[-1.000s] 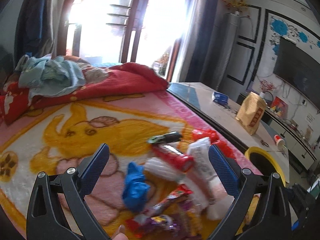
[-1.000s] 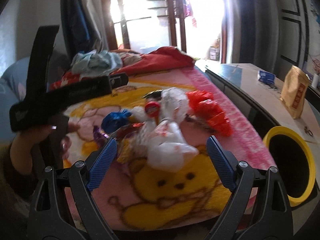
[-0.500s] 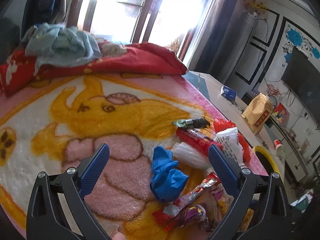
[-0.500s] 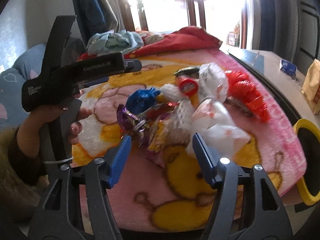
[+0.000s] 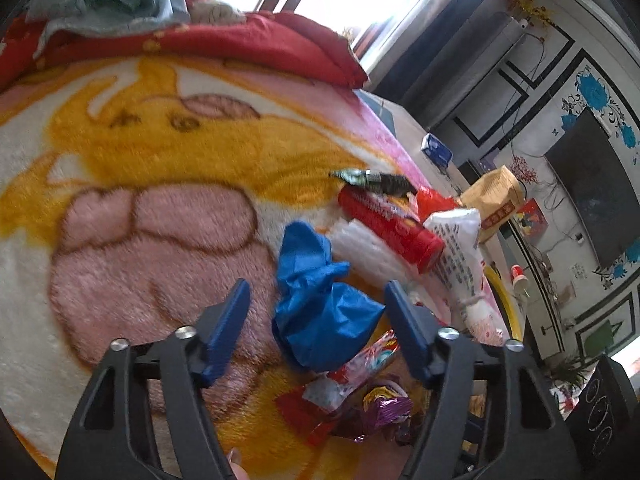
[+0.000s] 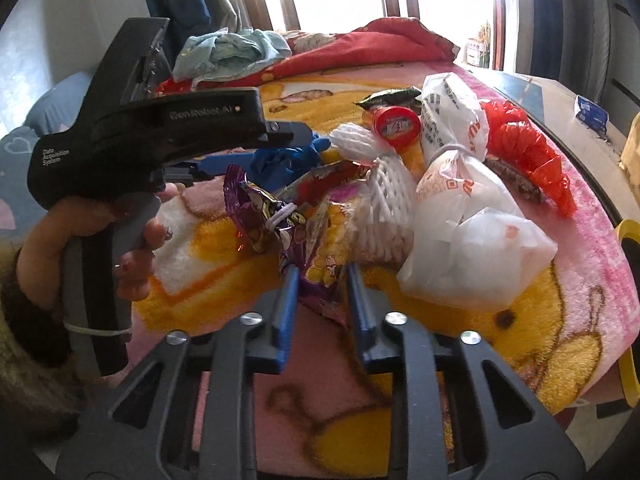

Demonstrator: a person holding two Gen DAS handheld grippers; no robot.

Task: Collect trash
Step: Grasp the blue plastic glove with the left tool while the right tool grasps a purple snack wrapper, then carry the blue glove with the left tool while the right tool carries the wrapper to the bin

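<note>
Wrapper [image 6: 320,284] grab in progress: my right claw [image 6: 320,280] looks clamped on it, prob. Left claw [image 5: 316,312] apart round blue bag [image 5: 320,312] on blanket [image 5: 120,200]. Next: squeeze, carry to bin [image 6: 630,312].

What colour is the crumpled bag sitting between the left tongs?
Blue. The crumpled bag shows best in the left wrist view, between the open left tongs.

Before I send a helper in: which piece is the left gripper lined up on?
On the cartoon blanket, find the trash pile near the yellow bin rim. At its near-left edge lies a crumpled blue bag, the pile's only solid blue piece, between the left gripper fingers.
</note>
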